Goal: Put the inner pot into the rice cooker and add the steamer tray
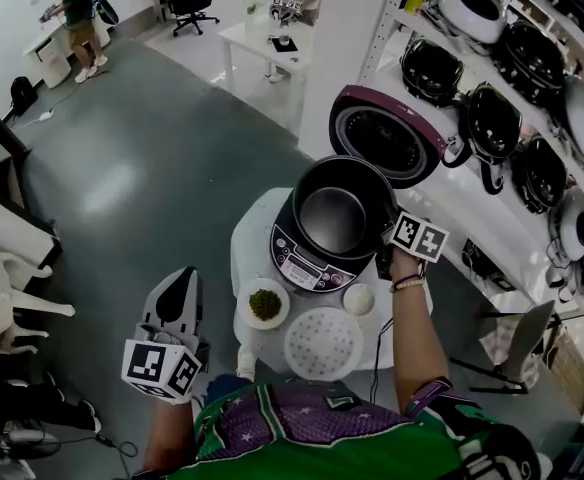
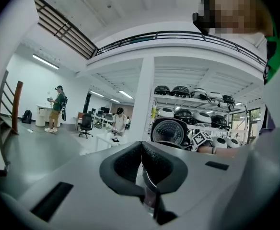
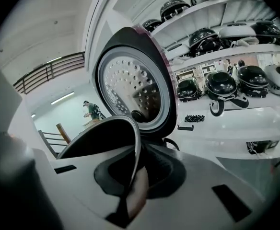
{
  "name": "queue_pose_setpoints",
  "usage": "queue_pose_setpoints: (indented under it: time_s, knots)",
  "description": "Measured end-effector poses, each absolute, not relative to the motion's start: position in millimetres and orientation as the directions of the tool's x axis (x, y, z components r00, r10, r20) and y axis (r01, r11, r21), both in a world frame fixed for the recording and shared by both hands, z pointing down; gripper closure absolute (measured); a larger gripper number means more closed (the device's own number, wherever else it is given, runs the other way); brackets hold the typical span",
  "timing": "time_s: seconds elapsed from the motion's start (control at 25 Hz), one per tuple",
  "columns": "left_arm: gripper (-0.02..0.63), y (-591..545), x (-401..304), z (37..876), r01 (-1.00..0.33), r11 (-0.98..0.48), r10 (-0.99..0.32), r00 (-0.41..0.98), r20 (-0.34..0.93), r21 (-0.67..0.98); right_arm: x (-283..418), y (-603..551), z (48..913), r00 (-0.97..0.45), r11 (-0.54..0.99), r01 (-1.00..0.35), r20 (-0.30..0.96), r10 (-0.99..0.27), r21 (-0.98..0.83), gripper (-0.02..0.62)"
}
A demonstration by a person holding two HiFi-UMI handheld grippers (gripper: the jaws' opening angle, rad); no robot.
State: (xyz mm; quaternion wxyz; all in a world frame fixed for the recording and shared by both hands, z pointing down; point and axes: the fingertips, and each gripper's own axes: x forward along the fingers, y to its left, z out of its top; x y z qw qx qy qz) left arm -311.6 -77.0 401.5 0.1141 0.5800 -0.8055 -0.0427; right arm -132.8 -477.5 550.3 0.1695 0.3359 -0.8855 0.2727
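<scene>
I see the rice cooker (image 1: 310, 256) standing on a small round white table (image 1: 247, 240) with its lid (image 1: 387, 133) swung up behind it. The inner pot (image 1: 334, 213) is in the cooker's opening. I cannot tell whether it is fully seated.

My right gripper (image 3: 134, 169) is at the cooker's right side. Its jaws are pinched on the pot's thin rim, which runs straight between the pads in the right gripper view.

My left gripper (image 1: 179, 280) hangs well to the left of the cooker, off the table's edge. Its jaws are pressed together with nothing in them.

The white perforated steamer tray (image 1: 323, 344) lies flat on the table just in front of the cooker, on my side. A bowl (image 1: 263, 304) of something green sits in front of the cooker's control panel, to the left of the tray. A small white round thing (image 1: 358, 299) rests just to the right of that panel.

Shelves (image 1: 512, 118) to the right of the cooker hold many more dark cookers.
</scene>
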Motion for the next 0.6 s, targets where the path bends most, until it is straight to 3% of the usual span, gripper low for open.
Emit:
queue_pose_setpoints:
  time_s: [0.6]
  knots:
    - [0.584, -68, -311, 404, -0.908, 0.373, -0.924, -0.345, 0.166, 0.191, -137, -490, 598, -0.668, 0.589, -0.727, 0.563, -0.487, -0.353, 0.557]
